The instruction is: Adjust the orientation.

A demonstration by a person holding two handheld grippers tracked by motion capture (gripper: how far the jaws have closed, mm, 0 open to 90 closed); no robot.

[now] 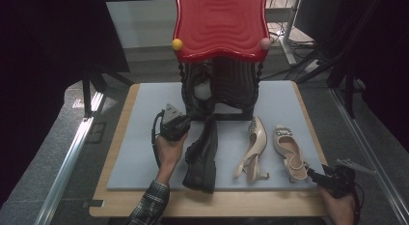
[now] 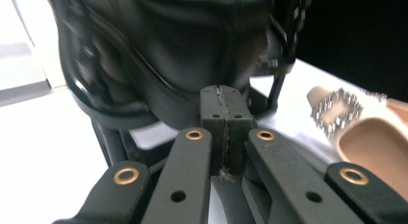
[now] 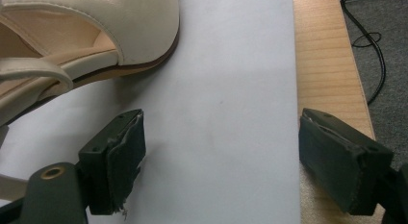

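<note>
Gleaming black leather shoe (image 1: 202,155), rounded toe

1. The high view is dim; its left and right edges sink into near black, while the red top (image 1: 219,24) of the stand carries soft glare.
2. The left gripper view is blurred on the black shoe (image 2: 163,51), and the mat (image 2: 43,152) beside it burns out white.
3. The right gripper view is bright and evenly lit, with a soft shadow under the cream shoe (image 3: 96,27).
</note>
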